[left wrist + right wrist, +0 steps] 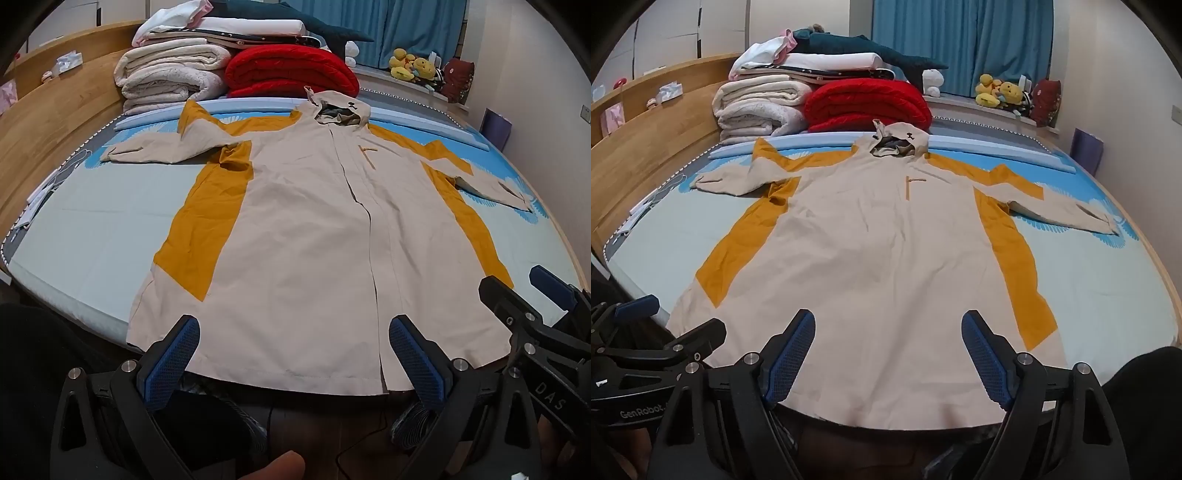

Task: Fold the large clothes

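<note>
Left wrist view first: the left gripper (293,338) hangs with its blue pads (173,360) spread wide and nothing between them, just above the hem of the hooded jacket (306,229). At 3 o'clock, the right gripper (517,291) hovers beside it. The right wrist view shows that one (888,339) likewise released, pads (984,360) apart over the hem and empty.

Outward from the fingers, the beige and mustard jacket lies front-up and flat on the bed (1108,280), hood (899,142) at 12 o'clock, left sleeve (735,181) out toward 10 o'clock, right sleeve (1067,212) toward 2 o'clock. Folded blankets (761,107) sit beyond the hood.

By my judgement, the spreading is done and no fold has been made; sleeves, sides and hem all remain.
</note>
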Demonstrator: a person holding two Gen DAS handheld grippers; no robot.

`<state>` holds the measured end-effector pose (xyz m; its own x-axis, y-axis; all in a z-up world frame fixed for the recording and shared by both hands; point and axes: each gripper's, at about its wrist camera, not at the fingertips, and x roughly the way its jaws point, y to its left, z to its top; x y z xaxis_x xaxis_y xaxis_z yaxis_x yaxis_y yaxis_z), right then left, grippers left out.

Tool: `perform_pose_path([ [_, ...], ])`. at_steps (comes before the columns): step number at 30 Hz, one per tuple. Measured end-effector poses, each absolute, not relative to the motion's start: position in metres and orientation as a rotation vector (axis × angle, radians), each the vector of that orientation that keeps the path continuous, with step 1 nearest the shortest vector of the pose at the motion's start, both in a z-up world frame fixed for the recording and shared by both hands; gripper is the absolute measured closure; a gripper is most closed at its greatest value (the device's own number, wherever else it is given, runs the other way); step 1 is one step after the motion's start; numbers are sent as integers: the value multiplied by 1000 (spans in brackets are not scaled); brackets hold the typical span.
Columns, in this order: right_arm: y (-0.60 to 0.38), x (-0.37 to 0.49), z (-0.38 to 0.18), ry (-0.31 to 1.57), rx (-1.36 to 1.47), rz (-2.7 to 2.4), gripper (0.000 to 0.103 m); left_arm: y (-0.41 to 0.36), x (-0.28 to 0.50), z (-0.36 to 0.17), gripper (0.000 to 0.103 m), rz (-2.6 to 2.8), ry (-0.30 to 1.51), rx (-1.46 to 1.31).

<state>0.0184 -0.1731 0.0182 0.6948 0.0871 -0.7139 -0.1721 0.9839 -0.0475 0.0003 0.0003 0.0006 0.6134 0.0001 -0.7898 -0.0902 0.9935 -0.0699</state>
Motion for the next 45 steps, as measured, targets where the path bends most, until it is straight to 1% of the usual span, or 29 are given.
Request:
perform_pose_path([
  [45, -173, 17, 22, 787, -109, 147, 22, 1, 0, 0, 1, 52, 908, -107],
])
